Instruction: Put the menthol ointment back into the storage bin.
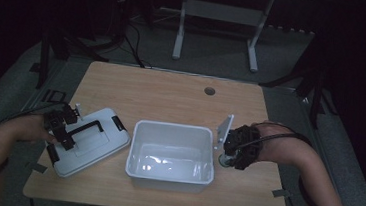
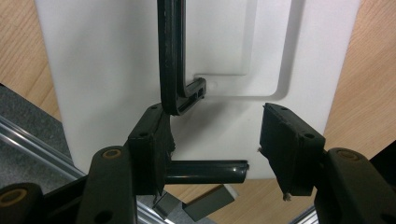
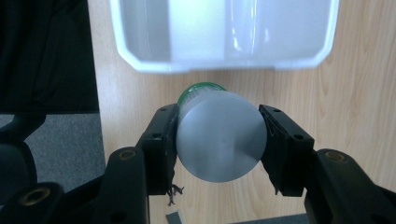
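A white bin (image 1: 171, 154) stands open and empty at the table's middle. Its white lid (image 1: 94, 143) with a black handle (image 1: 86, 127) lies flat to the bin's left. My left gripper (image 1: 63, 128) hovers over the lid's left end. In the left gripper view this gripper (image 2: 217, 121) is open above the lid (image 2: 233, 42), its left jaw beside the handle's (image 2: 172, 56) corner. My right gripper (image 1: 232, 148) sits just right of the bin, shut on a can (image 3: 217, 140) with a grey end and green rim, held above the table near the bin's wall (image 3: 224, 63).
The wooden table (image 1: 171, 97) has a round cable hole (image 1: 209, 91) at the back. Tape bits lie near the front corners (image 1: 278, 192). A white stand's legs (image 1: 179, 37) rise on the dark floor behind. A black clip (image 2: 205, 171) sits on the lid's near edge.
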A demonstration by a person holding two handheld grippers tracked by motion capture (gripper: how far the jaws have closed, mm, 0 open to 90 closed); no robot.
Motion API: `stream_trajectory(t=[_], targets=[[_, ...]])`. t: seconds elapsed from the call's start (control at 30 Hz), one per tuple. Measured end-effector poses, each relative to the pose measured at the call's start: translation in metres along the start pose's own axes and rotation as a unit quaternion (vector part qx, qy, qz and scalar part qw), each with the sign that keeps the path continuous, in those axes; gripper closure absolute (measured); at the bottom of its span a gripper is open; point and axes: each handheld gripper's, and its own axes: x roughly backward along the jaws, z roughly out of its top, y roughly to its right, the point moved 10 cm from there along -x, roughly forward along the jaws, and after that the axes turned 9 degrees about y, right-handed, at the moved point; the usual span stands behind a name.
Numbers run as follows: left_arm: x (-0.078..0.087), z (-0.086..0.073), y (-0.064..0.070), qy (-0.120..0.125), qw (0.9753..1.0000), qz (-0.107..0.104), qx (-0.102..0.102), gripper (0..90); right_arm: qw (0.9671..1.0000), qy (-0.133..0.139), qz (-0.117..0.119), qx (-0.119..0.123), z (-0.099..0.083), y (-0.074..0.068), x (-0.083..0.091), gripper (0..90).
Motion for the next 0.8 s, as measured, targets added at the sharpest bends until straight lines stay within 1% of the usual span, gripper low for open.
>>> stream_trajectory(t=[0.1,0.17,0.27,0.3,0.53,0.63,0.8], targets=[[0.000,0.000,0.000,-0.001,1.0000,0.001,-0.003,42.9,1.0000,0.003,0.004,0.009,0.011,-0.003,0.000,49.9],[-0.001,0.001,0.001,-0.001,1.0000,0.001,-0.004,42.9,0.9998,0.006,0.011,0.015,0.018,-0.006,-0.001,49.8],[0.000,0.002,0.001,0.001,1.0000,0.002,-0.004,42.9,0.9996,0.006,0.009,0.024,0.024,-0.007,-0.003,49.9],[0.000,0.002,0.001,0.002,1.0000,0.004,-0.005,42.9,0.9995,0.007,0.008,0.030,0.032,-0.008,-0.006,49.8],[-0.001,0.002,0.002,0.001,1.0000,0.005,-0.006,42.9,0.9991,0.006,0.014,0.040,0.048,-0.010,-0.021,49.8],[-0.002,0.002,0.001,0.000,1.0000,0.004,-0.007,42.9,0.9989,0.007,0.022,0.041,0.052,-0.011,-0.029,49.8],[-0.003,0.000,0.000,0.000,1.0000,0.003,-0.007,42.9,0.9988,-0.001,0.025,0.041,0.056,-0.009,-0.046,49.8]])
